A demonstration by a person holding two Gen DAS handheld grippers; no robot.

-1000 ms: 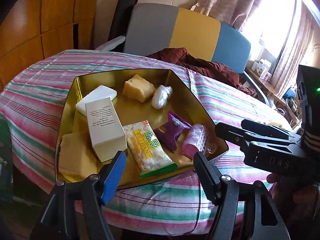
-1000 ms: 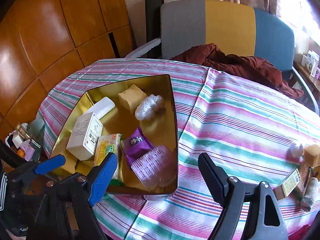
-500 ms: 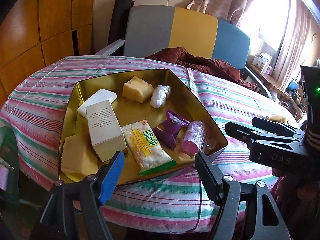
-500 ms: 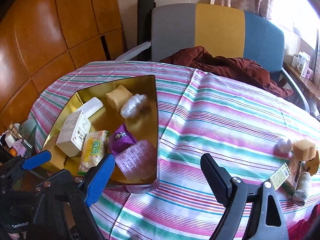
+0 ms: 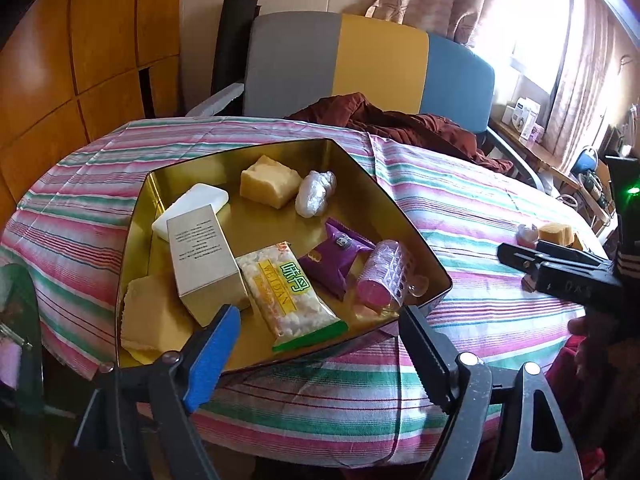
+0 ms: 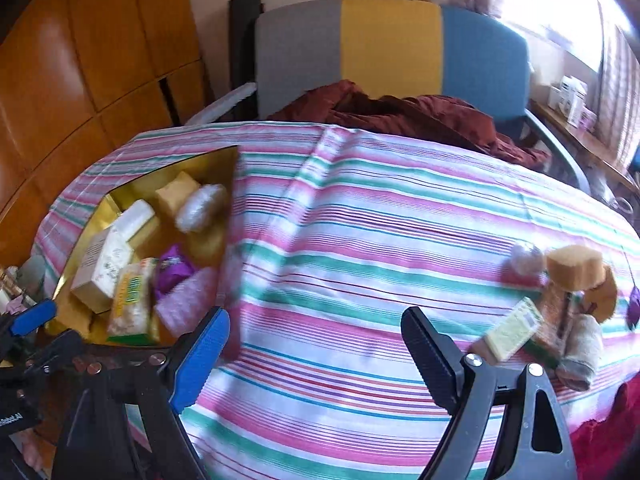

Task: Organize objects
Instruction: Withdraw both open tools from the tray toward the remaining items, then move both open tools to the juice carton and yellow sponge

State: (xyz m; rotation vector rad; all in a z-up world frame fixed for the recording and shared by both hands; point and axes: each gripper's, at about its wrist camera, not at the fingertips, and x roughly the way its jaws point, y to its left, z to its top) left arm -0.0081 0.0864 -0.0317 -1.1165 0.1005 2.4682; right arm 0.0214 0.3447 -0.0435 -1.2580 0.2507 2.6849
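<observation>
The left hand-held gripper (image 5: 316, 340) hangs wide open and empty at the near rim of the gold tray (image 5: 404, 224), which holds a white box (image 5: 204, 256), a yellow snack packet (image 5: 288, 288), a purple packet (image 5: 340, 256) and a pink roller (image 5: 384, 276). The right hand-held gripper (image 6: 316, 352), also wide open and empty, hovers over the striped table (image 6: 360, 240), with the tray off to its left. To its right lies a blurred cluster: a yellow box (image 6: 512, 328), a tan sponge block (image 6: 576, 268) and a pale roll (image 6: 580, 348).
</observation>
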